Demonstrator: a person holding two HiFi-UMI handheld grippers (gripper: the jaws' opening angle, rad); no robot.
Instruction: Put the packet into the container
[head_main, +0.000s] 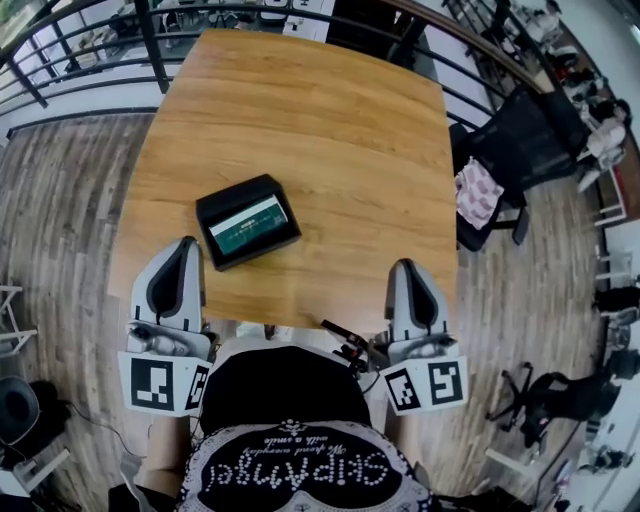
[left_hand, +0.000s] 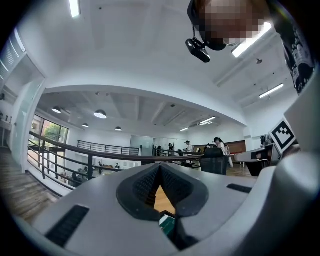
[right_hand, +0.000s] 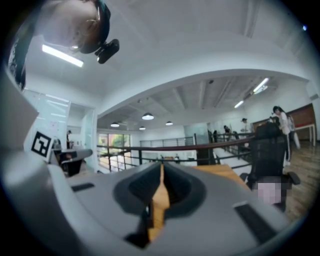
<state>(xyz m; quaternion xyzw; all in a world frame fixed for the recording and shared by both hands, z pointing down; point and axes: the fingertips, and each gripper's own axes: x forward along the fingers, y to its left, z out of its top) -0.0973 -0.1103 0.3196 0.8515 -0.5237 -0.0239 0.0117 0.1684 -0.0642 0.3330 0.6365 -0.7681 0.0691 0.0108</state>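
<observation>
A black rectangular container (head_main: 238, 191) sits on the wooden table (head_main: 320, 120), left of its middle and toward the near edge. A green packet (head_main: 246, 226) lies inside it. My left gripper (head_main: 185, 242) rests at the table's near edge, just below-left of the container, with its jaws shut and nothing between them. In the left gripper view its pads (left_hand: 148, 183) meet at the tips, and a sliver of the green packet (left_hand: 168, 225) shows beneath them. My right gripper (head_main: 405, 264) sits at the near right edge, well apart from the container, shut and empty.
A black office chair (head_main: 520, 140) with a patterned cloth (head_main: 478, 192) stands off the table's right side. A dark metal railing (head_main: 90, 55) runs behind the far and left edges. The person's torso (head_main: 290, 440) fills the bottom of the head view.
</observation>
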